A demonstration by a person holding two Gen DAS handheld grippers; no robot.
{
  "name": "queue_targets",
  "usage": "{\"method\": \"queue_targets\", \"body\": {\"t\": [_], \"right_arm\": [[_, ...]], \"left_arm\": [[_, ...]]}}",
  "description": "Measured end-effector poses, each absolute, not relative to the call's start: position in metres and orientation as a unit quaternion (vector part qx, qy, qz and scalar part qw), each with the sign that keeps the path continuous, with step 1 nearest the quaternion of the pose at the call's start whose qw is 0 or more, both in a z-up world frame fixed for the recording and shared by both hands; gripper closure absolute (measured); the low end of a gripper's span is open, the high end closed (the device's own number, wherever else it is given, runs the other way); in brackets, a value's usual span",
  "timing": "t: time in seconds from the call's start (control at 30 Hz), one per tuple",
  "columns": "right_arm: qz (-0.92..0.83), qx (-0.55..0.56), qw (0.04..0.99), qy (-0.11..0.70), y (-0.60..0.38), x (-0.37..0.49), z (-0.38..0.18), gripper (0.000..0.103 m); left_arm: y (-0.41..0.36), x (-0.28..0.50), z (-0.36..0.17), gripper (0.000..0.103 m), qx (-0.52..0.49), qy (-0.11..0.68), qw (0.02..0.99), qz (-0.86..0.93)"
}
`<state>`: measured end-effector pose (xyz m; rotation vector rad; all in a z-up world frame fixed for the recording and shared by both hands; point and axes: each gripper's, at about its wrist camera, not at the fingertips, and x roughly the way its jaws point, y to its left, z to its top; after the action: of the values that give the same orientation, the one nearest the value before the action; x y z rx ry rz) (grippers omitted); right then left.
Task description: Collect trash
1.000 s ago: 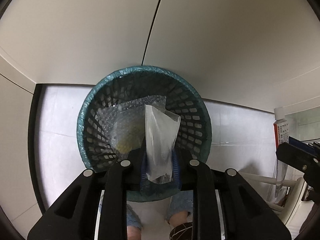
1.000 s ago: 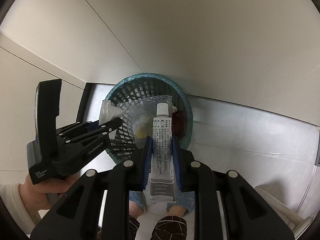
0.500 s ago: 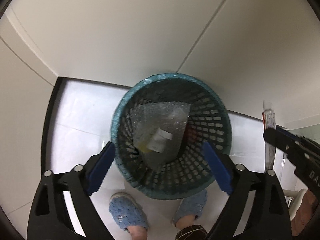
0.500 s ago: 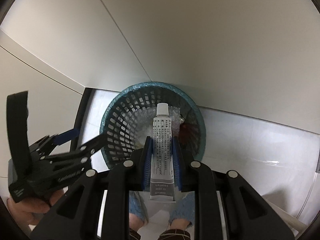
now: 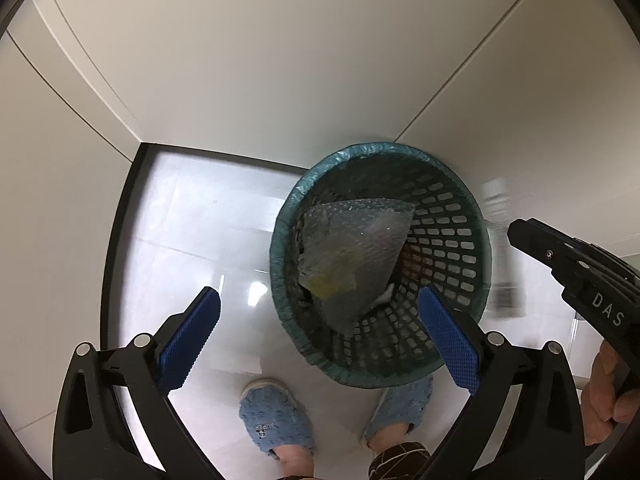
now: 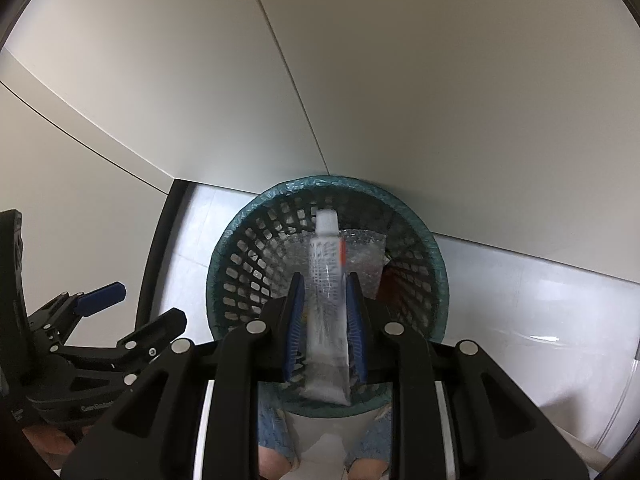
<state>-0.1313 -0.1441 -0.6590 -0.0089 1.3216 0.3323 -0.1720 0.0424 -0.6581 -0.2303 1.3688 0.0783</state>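
Where the left wrist view begins, nearest the camera, the left gripper (image 5: 320, 340) has just been opening and now stands spread as wide as it goes, its blue pads (image 5: 190, 336) well apart with nothing between them. Below them a person's feet in blue slippers (image 5: 276, 420) stand on the glossy white floor (image 5: 192, 240). Just beyond the toes sits the teal mesh basket (image 5: 452, 248), lined with a thin bag folded over its rim; one pad hangs over the floor to the left of it, the other over its near right side. Inside the basket lies a sheet of bubble wrap (image 5: 356, 248) with a yellowish patch under it and something dark red beside it — what that is cannot be told. At the right edge of this view a hand (image 5: 604, 392) holds the other tool.

In the right wrist view, the right gripper (image 6: 322, 320) points down over the same basket (image 6: 240, 264), its jaws having just been opening. A white tube (image 6: 326, 300) with a red stripe, cap pointing away, is between the blue pads (image 6: 294, 320) — blurred, with a slight gap showing on either side, so the pads no longer seem to pinch it. The tube hangs above the basket's opening. To the left the other gripper (image 6: 136, 308) shows with fingers parted. Farthest off, plain pale wall panels (image 6: 440, 80) rise behind the basket.
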Motion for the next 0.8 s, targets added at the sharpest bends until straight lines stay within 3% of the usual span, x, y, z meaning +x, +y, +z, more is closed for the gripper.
{"method": "queue_targets", "body": {"t": [0.03, 0.07, 0.17, 0.4, 0.6, 0.8], "right_arm": [[0.15, -0.006, 0.778, 0.61, -0.144, -0.132, -0.657, 0.064], [0.145, -0.007, 0.78, 0.609, -0.144, -0.133, -0.656, 0.06], [0.136, -0.01, 0.78, 0.611, -0.146, -0.135, -0.653, 0.054], [0.085, 0.004, 0.793, 0.603, -0.158, -0.138, -0.608, 0.009], [0.059, -0.009, 0.809, 0.584, -0.17, -0.144, -0.534, 0.008], [0.049, -0.033, 0.825, 0.561, -0.178, -0.16, -0.427, 0.008]], "left_arm": [[0.042, -0.172, -0.658, 0.006, -0.106, 0.631, 0.768, 0.036], [0.043, -0.173, -0.657, 0.006, -0.105, 0.63, 0.768, 0.036], [0.045, -0.174, -0.653, 0.006, -0.104, 0.629, 0.77, 0.04], [0.051, -0.174, -0.616, 0.006, -0.107, 0.618, 0.778, 0.044], [0.05, -0.177, -0.548, 0.006, -0.098, 0.613, 0.782, 0.042], [0.043, -0.19, -0.443, 0.006, -0.081, 0.61, 0.788, 0.031]]}}
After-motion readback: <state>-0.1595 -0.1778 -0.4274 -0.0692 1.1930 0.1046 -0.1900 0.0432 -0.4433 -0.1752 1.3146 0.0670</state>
